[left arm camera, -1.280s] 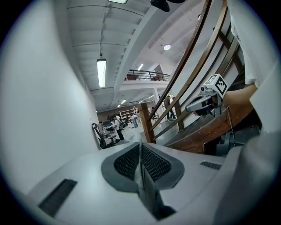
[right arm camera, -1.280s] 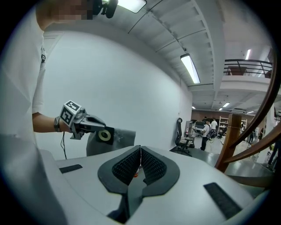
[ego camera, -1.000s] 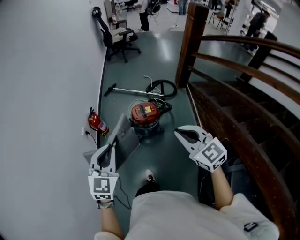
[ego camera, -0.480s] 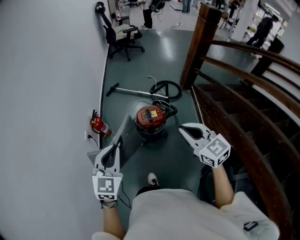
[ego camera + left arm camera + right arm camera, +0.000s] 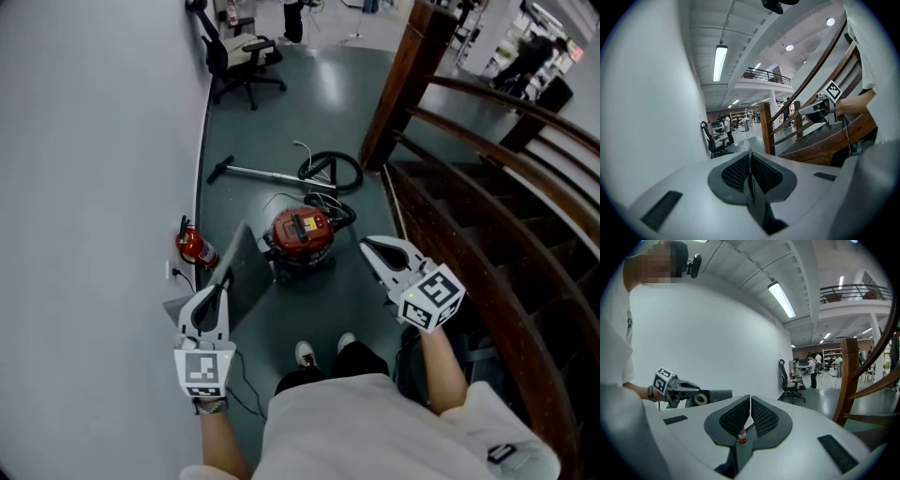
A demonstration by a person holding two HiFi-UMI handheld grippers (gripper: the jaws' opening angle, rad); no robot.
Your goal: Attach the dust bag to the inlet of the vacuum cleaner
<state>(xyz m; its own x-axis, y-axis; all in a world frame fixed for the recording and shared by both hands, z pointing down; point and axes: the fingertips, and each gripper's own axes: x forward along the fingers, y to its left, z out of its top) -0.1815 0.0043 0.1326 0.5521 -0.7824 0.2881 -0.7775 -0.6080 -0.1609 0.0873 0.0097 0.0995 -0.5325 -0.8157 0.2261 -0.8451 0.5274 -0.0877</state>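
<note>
A red vacuum cleaner (image 5: 302,232) stands on the dark floor ahead of me, its black hose (image 5: 330,172) coiled behind it. My left gripper (image 5: 218,291) is shut on a flat grey dust bag (image 5: 240,272), which sticks out ahead of the jaws toward the vacuum. In the left gripper view the bag (image 5: 757,197) shows edge-on between the closed pads. The right gripper view shows the bag (image 5: 715,394) with its round collar, held by the left gripper (image 5: 691,390). My right gripper (image 5: 368,247) is shut and holds nothing, to the right of the vacuum.
A metal wand (image 5: 258,172) lies behind the vacuum. A red fire extinguisher (image 5: 192,247) stands by the white wall at the left. A wooden stair railing (image 5: 487,178) runs along the right. An office chair (image 5: 234,52) is farther back.
I have walked closer to the vacuum, which now sits lower and nearer in the head view. Both grippers travelled forward with me, and the bag stays in the left one.
</note>
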